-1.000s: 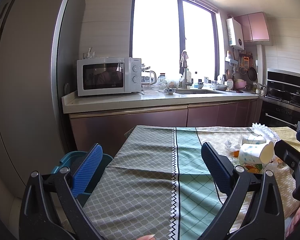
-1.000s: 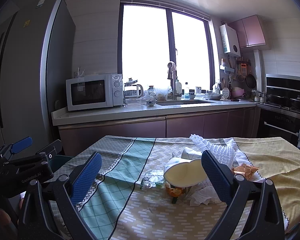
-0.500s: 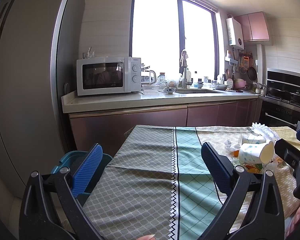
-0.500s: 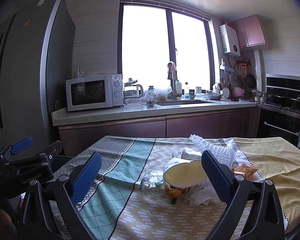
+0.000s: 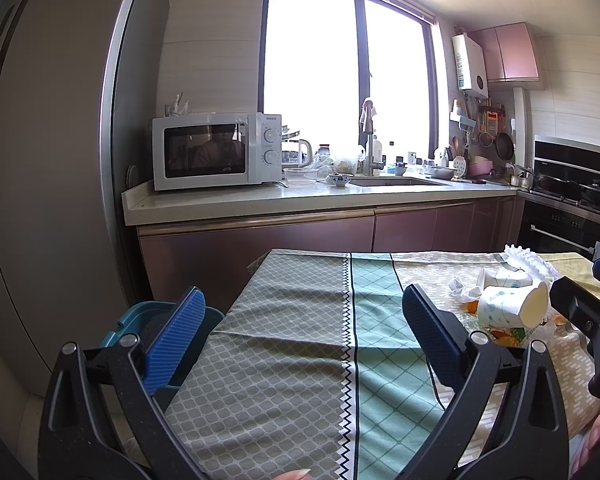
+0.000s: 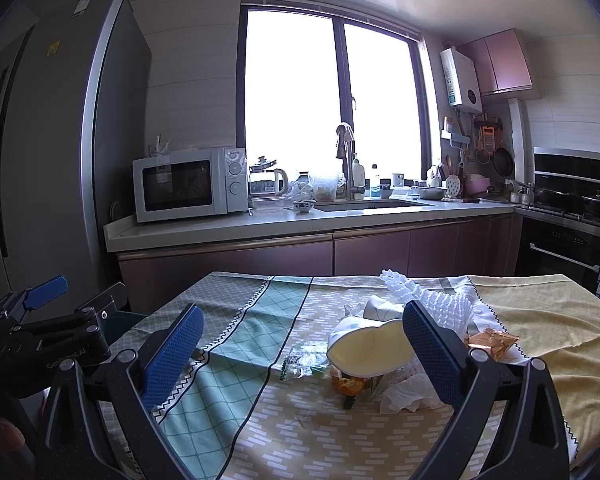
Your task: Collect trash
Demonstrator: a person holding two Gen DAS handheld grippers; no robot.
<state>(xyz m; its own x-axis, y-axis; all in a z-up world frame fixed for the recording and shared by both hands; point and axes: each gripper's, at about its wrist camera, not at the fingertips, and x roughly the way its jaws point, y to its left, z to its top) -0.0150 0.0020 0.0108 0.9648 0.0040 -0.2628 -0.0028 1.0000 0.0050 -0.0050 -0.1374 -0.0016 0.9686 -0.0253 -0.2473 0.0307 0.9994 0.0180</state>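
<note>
A pile of trash lies on the cloth-covered table [image 6: 540,328]: a tipped paper cup [image 6: 366,350], a second cup [image 6: 380,307] behind it, white foam netting [image 6: 432,296], a clear wrapper [image 6: 304,360], a crumpled tissue [image 6: 408,392], orange peel [image 6: 346,386] and an orange packet [image 6: 492,342]. My right gripper [image 6: 300,354] is open and empty, just short of the pile. My left gripper [image 5: 304,336] is open and empty over the table's left part; the cups [image 5: 512,312] lie to its right. A blue-green bin [image 5: 148,320] stands on the floor left of the table.
A tall grey fridge [image 5: 48,160] stands at the left. A counter [image 5: 300,204] with a microwave [image 5: 216,152], kettle and sink runs along the back under the window. An oven and stove [image 6: 572,236] are at the right.
</note>
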